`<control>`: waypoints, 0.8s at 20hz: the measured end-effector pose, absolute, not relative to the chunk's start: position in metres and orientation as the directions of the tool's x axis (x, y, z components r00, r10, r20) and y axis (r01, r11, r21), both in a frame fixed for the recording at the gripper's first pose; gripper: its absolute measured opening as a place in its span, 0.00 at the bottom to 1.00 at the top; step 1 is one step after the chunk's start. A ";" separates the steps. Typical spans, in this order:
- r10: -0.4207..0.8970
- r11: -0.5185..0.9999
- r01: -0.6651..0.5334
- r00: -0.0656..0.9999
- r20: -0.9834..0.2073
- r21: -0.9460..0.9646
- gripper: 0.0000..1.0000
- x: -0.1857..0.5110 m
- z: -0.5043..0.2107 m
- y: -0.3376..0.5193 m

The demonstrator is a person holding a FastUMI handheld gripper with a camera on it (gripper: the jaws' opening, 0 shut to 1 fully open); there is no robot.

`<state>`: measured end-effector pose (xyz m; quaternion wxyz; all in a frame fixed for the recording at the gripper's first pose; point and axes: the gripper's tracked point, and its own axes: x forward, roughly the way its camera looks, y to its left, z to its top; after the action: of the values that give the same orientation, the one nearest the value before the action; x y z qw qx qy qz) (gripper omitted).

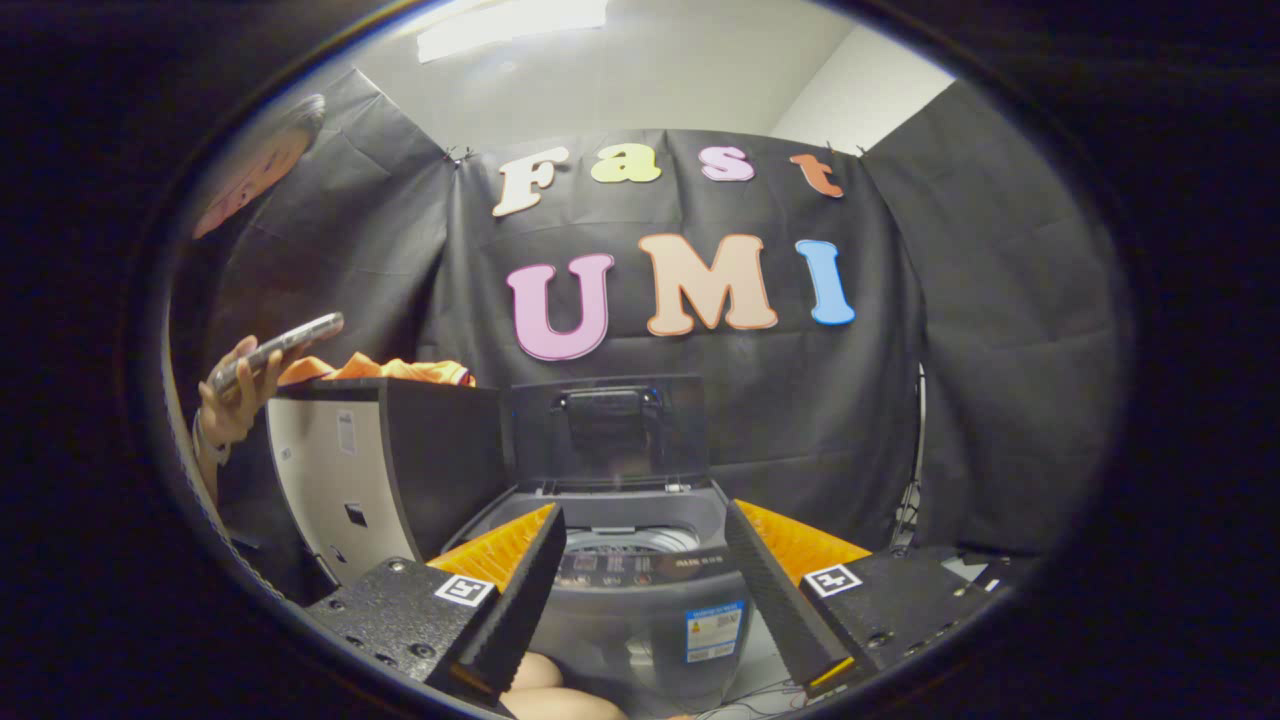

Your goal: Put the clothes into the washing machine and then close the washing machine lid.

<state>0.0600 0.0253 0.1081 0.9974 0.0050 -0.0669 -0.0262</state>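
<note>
Orange crumpled clothes (375, 369) atop boxy stand, round-tubbed washing machine (640, 590) lid upright, gripper (640, 570) fingers wide.

The gripper (640, 580) stood spread wide with nothing between its fingers. Just ahead at twelve o'clock sat the small washing machine (640, 600), its lid (608, 430) raised upright. At ten o'clock, orange clothes (385, 369) lay atop a box (385, 460), beside a hand (232, 395) holding a phone (280, 350).

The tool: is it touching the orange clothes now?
Apart. In the gripper view the open tool frames the washing machine; the orange clothes lie on the box beyond.
</note>
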 end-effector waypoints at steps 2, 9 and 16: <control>-0.032 0.999 0.033 0.987 0.154 0.000 0.97 0.077 0.140 0.039; 0.055 0.998 -0.056 0.981 0.186 -0.001 0.97 0.159 0.212 0.090; 0.121 0.991 -0.108 0.980 0.161 -0.084 0.97 0.260 0.254 0.123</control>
<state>0.2601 0.1235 0.2541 0.9942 -0.0373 -0.0833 0.0575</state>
